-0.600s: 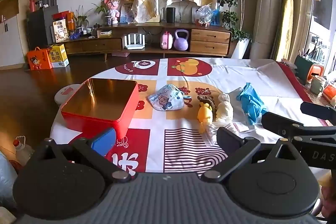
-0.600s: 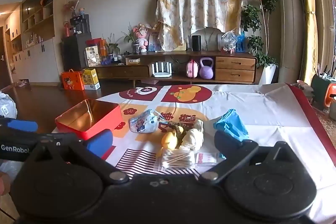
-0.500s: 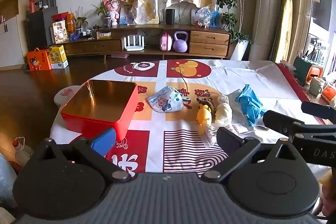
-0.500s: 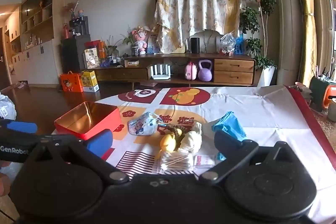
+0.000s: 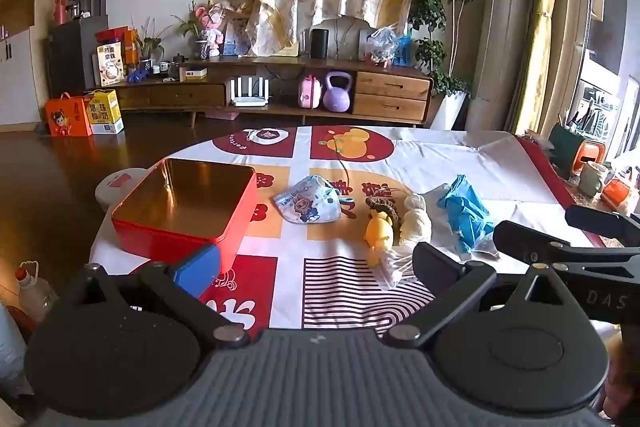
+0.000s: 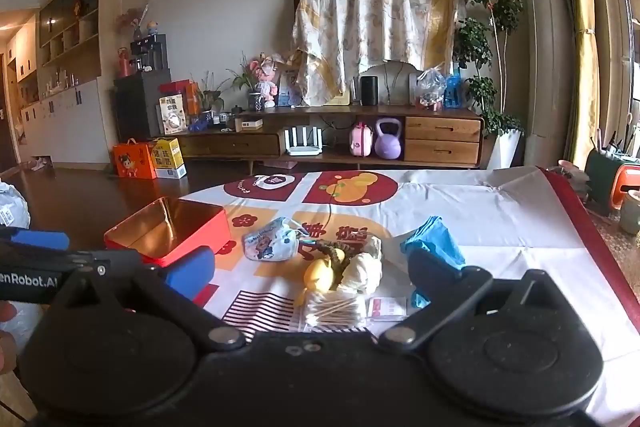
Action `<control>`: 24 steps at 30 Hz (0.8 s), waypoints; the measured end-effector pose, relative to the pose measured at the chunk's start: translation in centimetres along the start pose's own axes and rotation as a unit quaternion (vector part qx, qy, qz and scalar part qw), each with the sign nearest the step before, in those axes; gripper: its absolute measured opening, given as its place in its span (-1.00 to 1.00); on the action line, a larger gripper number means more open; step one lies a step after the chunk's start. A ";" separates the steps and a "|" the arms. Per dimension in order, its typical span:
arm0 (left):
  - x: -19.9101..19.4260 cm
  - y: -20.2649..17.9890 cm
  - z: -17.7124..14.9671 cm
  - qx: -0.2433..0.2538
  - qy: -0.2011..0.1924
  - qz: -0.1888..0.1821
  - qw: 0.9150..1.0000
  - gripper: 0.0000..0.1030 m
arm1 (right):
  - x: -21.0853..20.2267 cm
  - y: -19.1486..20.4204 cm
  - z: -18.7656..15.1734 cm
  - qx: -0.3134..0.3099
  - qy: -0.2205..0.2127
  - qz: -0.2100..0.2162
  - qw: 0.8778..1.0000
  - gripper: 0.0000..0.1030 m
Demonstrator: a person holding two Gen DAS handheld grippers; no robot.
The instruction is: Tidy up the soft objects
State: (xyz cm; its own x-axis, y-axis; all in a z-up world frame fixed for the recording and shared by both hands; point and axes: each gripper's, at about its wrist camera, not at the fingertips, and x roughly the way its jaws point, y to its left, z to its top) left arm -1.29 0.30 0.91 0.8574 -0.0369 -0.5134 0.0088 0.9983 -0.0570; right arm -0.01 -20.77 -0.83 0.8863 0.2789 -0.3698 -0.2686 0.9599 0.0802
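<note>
**K:** Left wrist view, left to right: red tin (image 5: pixel 188 205) sits open and empty at the table's left edge, probably the bin for the soft stuff. Then the printed face mask (image 5: pixel 310 203), yellow plush (image 5: pixel 379 229), cream bundle (image 5: pixel 416 223), blue gloves (image 5: pixel 464 213), all loose on the tablecloth (image 5: pixel 280 267), none in the tin.

**M:** Claws?

**K:** Left gripper (image 5: pixel 316 269) is spread wide with nothing between the pads. It hangs over the near edge and touches nothing. Right gripper (image 6: pixel 310 273) is the same: fully spread, empty, tilted down toward the pile.

**M:** Why is the pile bunched on the right?

**K:** Looks staged: items to the right, tin to the left, so each goes across. Judgement only.

**M:** Anything unclear?

**K:** In the right wrist view, a clear pack of cotton swabs (image 6: pixel 334 309) and a small flat sachet (image 6: pixel 387 308) lie just in front of the plush. The gripper body cuts off the near table edge. A dark braided thing (image 6: pixel 334 251) is tucked behind the plush, can't tell what it is. The right finger covers part of the gloves.
</note>
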 end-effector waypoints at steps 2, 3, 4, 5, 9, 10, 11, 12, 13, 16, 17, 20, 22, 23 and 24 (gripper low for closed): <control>0.1 0.0 0.0 0.000 0.001 0.000 1.000 0.99 | -0.4 0.1 0.1 -0.001 -0.001 0.000 1.000 0.99; 0.1 0.0 0.1 0.000 0.001 0.000 1.000 0.99 | -0.3 0.2 0.1 -0.001 -0.001 0.000 1.000 0.99; 0.1 0.0 0.0 0.000 0.002 0.000 1.000 0.99 | -0.3 0.3 0.1 -0.001 -0.001 -0.001 1.000 0.99; 0.1 0.0 0.0 0.000 0.001 0.000 1.000 0.99 | -0.3 0.2 0.1 -0.001 -0.001 0.000 1.000 0.99; -0.1 0.0 0.1 0.000 0.001 -0.001 1.000 0.99 | -0.4 0.2 0.1 -0.002 -0.002 0.002 1.000 0.98; -0.2 0.0 0.1 0.000 0.000 -0.001 1.000 0.99 | -0.4 0.3 0.2 -0.002 -0.002 0.003 1.000 0.98; -0.2 0.0 0.2 -0.001 0.000 -0.001 1.000 0.99 | -0.4 0.4 0.2 -0.003 -0.002 0.003 1.000 0.98; -0.2 0.0 0.2 -0.001 0.000 -0.001 1.000 0.99 | -0.4 0.4 0.2 -0.003 -0.002 0.004 1.000 0.97; -0.2 0.0 0.2 -0.001 0.000 -0.001 1.000 0.99 | -0.5 0.5 0.2 -0.004 -0.002 0.004 1.000 0.97; -0.2 0.0 0.2 -0.001 0.000 -0.002 1.000 0.99 | -0.5 0.5 0.3 -0.004 -0.002 0.004 1.000 0.97; -0.3 0.0 0.2 -0.001 0.000 -0.001 1.000 0.99 | -0.5 0.6 0.3 -0.004 -0.002 0.004 1.000 0.97; -0.1 0.0 0.1 -0.001 0.000 -0.001 1.000 0.99 | -0.5 0.6 0.3 -0.004 -0.002 0.004 1.000 0.97; -0.2 0.0 0.1 -0.002 0.002 -0.002 1.000 0.99 | -0.5 0.6 0.3 -0.004 -0.002 0.005 1.000 0.97; -0.2 0.0 0.1 -0.002 0.003 -0.003 1.000 0.99 | -0.5 0.7 0.3 -0.004 -0.002 0.005 1.000 0.97; -0.2 0.0 0.2 -0.003 0.004 -0.003 1.000 0.99 | -0.5 0.6 0.3 -0.005 -0.002 0.004 1.000 0.97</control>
State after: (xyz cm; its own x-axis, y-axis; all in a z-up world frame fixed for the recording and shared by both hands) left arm -1.32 0.28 1.17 0.8528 -0.0441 -0.5203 0.0113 0.9977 -0.0661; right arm -0.50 -20.29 -0.29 0.8850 0.2875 -0.3663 -0.2799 0.9571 0.0751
